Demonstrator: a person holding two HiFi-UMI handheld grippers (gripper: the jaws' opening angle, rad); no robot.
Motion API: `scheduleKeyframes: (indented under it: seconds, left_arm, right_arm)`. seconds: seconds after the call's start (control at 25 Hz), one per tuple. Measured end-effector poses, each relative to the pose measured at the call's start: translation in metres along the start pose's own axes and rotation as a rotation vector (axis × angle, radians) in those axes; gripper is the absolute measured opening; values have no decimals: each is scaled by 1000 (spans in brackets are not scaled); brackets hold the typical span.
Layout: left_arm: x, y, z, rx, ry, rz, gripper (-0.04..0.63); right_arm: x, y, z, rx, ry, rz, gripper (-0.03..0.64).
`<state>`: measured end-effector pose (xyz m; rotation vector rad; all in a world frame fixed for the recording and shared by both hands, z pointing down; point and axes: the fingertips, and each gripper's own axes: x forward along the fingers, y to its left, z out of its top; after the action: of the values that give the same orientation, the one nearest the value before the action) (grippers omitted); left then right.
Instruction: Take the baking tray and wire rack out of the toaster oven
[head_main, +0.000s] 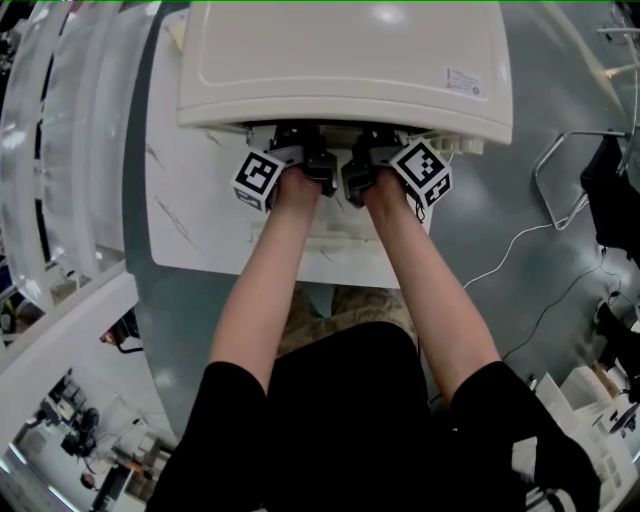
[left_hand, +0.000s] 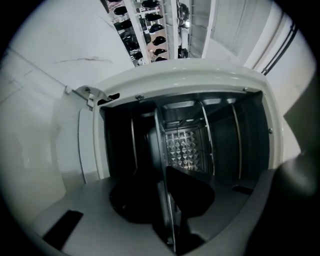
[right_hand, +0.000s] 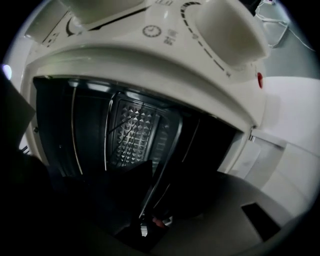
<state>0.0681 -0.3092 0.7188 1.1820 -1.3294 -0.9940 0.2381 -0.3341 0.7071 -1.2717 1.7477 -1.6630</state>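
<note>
The white toaster oven (head_main: 340, 60) stands open in front of me, and both grippers reach into its mouth under the top's front edge. In the left gripper view the dark baking tray (left_hand: 167, 150) shows edge-on, and my left gripper (left_hand: 169, 200) is shut on its front edge, one black pad on each side. In the right gripper view the same tray rim (right_hand: 167, 150) runs down between the jaws of my right gripper (right_hand: 150, 200), which is shut on it. Thin wire bars (left_hand: 206, 135) cross the dark cavity; I cannot pick out the wire rack. In the head view the left gripper (head_main: 305, 160) and right gripper (head_main: 362, 165) sit side by side.
The oven sits on a white marbled table (head_main: 190, 200), with its lowered door (head_main: 340, 240) under my forearms. The control knobs (right_hand: 230, 30) are on the panel beside the cavity. A white cable (head_main: 520, 240) and a metal frame (head_main: 560, 180) lie on the grey floor to the right.
</note>
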Motion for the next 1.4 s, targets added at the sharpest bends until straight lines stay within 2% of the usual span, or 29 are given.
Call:
scheduleKeyframes:
  seconds: [0.24,0.52,0.92,1.4]
  left_arm:
    - [-22,6,-6,-45,-6,31,87]
    - [-55,10,-12,-54,19,40,86]
    - [-119,19,-18,-108,64,76,78]
    - [-182,20,-20,-141,142,54,80]
  right_arm:
    - [-21,-5,-9,6,9,0,124]
    - [-51,-12,-22,36,4,-19,118]
    - [-108,-19,-58,55,15,-65,112]
    - [-170,-17,-95,75,-5,-68,112]
